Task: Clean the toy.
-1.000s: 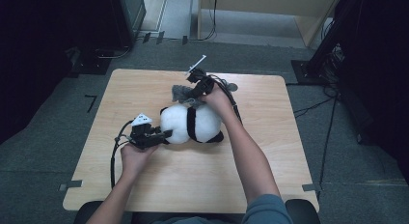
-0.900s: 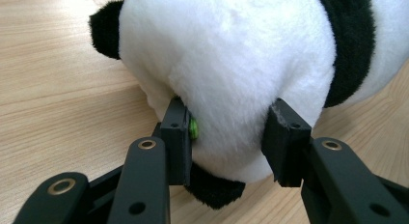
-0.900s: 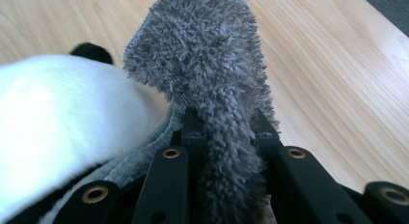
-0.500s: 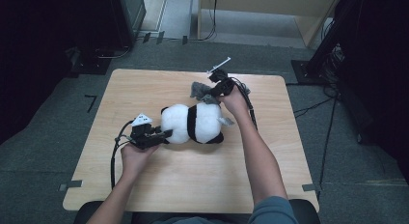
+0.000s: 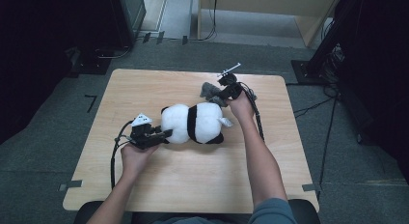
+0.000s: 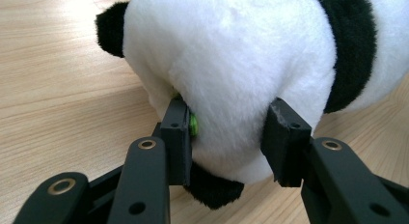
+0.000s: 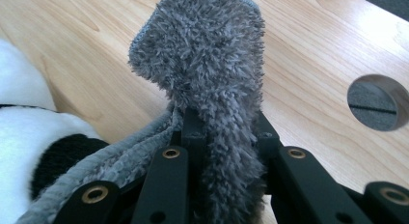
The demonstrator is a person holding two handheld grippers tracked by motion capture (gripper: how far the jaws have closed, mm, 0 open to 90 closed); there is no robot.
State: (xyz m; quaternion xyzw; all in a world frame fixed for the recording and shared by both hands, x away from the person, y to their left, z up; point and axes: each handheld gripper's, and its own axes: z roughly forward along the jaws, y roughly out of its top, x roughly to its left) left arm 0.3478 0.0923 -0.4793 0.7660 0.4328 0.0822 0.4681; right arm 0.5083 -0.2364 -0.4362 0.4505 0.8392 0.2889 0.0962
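Our left tool (image 5: 161, 135) has its two black jaws pressed into the white rump of the black-and-white plush panda toy (image 5: 195, 122), which lies on its side near the middle of the pale wooden surface (image 5: 144, 89); in the left gripper view the fur of the panda (image 6: 231, 64) bulges between the pads, and something small and green shows at the inner face of one jaw, too hidden by the fur for us to make out. Our right tool (image 5: 219, 95) is closed tight on a fuzzy grey cloth piece (image 5: 208, 90), held just above the surface beyond the panda's far end. In the right gripper view the grey cloth (image 7: 212, 64) stands up from between the jaws and a strip of it trails down toward the panda (image 7: 24, 122); the lower part of the strip is cut off by the frame edge, so we cannot tell whether it is joined to the toy. A round hole (image 7: 377, 102) in the surface shows to one side.
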